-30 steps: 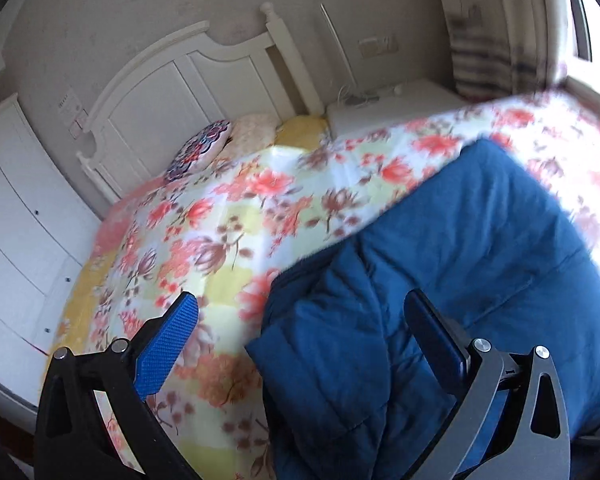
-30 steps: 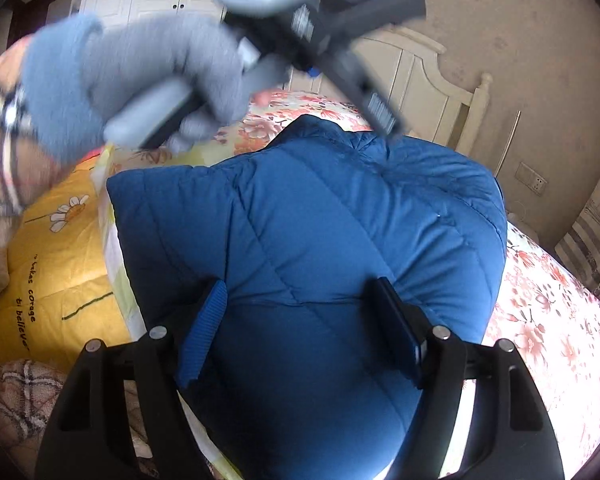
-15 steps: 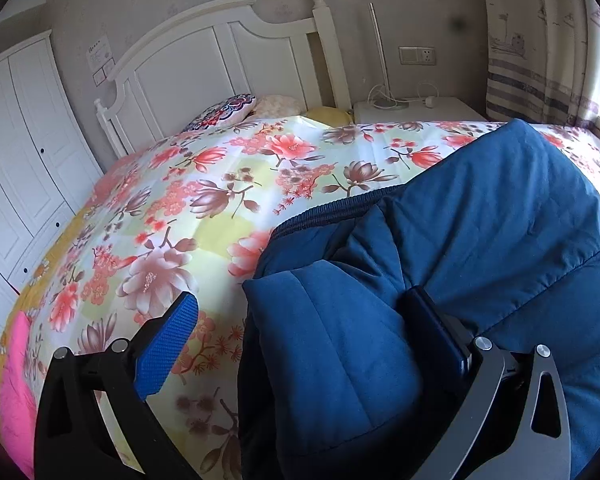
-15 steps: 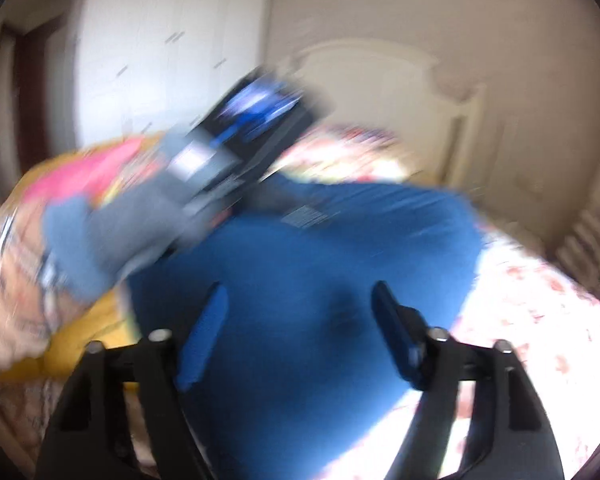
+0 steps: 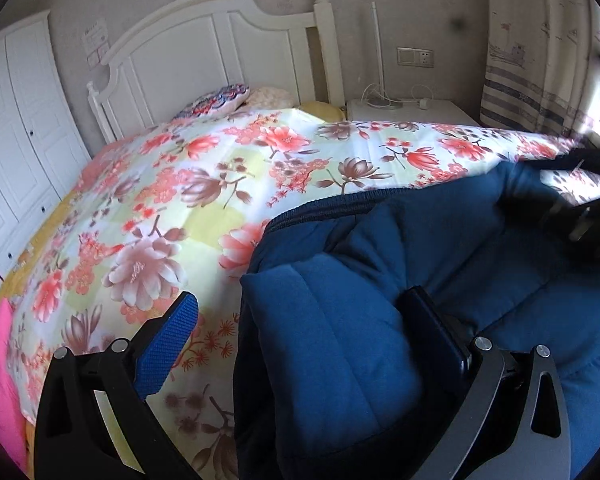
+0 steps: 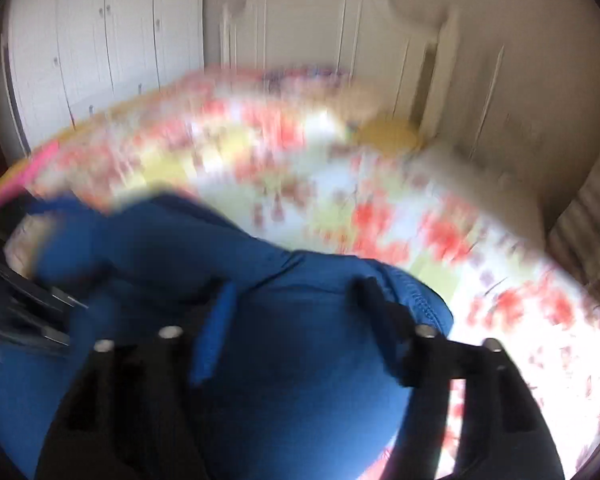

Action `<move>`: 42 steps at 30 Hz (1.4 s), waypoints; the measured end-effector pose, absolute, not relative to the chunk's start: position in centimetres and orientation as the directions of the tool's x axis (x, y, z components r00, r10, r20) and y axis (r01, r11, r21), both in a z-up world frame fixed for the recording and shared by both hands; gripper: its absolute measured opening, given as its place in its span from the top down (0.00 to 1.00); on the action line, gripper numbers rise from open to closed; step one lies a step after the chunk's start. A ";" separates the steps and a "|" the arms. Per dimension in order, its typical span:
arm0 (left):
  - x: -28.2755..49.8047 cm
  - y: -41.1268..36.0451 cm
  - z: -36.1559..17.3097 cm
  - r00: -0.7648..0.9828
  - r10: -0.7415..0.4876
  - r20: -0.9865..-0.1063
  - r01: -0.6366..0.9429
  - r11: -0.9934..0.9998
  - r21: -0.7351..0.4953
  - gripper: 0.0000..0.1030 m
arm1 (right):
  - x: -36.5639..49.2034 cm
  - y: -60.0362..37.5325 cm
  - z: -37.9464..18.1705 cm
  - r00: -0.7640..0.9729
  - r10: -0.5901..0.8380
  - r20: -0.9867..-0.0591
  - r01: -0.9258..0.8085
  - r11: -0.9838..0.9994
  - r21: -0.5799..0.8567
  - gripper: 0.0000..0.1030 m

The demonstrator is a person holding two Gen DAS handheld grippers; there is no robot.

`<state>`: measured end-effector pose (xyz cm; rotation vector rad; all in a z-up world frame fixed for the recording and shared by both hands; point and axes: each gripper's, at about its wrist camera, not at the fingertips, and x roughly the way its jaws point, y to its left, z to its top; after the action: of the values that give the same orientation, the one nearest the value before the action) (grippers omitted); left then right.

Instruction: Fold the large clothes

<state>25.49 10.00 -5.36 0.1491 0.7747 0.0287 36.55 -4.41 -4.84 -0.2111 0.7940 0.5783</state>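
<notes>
A dark blue padded jacket [image 5: 440,280] lies bunched on the floral bedspread [image 5: 204,184], filling the right half of the left wrist view. My left gripper [image 5: 304,312] is open, low over the jacket's near edge, with a fold of it between the fingers. In the blurred right wrist view the same jacket [image 6: 292,360] lies under my right gripper [image 6: 292,300], which is open with the fabric between its fingers. The right gripper also shows as a dark blur in the left wrist view [image 5: 580,204], at the jacket's far right.
A white headboard [image 5: 220,48] and pillows [image 5: 220,98] stand at the bed's far end. A white nightstand [image 5: 412,112] with cables is behind the bed on the right, a curtain [image 5: 540,60] beside it. White wardrobes [image 5: 16,128] line the left.
The left gripper has lowered towards the jacket's edge and levelled out. The right gripper has swung fast to the right across the jacket; its view is motion blurred.
</notes>
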 end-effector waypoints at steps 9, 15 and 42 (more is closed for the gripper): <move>25.9 10.5 -5.8 0.692 0.019 -0.722 0.053 0.996 0.077 0.04 | 37.1 -4.9 0.4 0.593 0.435 -0.678 -0.575 0.818 0.022 0.70; 26.0 10.6 -5.7 0.688 0.023 -0.725 0.044 0.996 0.073 0.04 | 38.8 -2.9 -5.7 0.490 0.436 -0.755 -0.602 0.796 0.069 0.71; 26.7 12.2 -6.8 0.640 -0.089 -0.763 0.059 0.996 -0.067 0.04 | 23.1 -1.9 -2.8 0.608 0.357 -0.709 -0.562 0.824 -0.068 0.29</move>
<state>26.70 12.22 -6.78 -0.0366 0.8723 -0.0848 23.07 -1.94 -2.76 -0.2980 0.7457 0.5396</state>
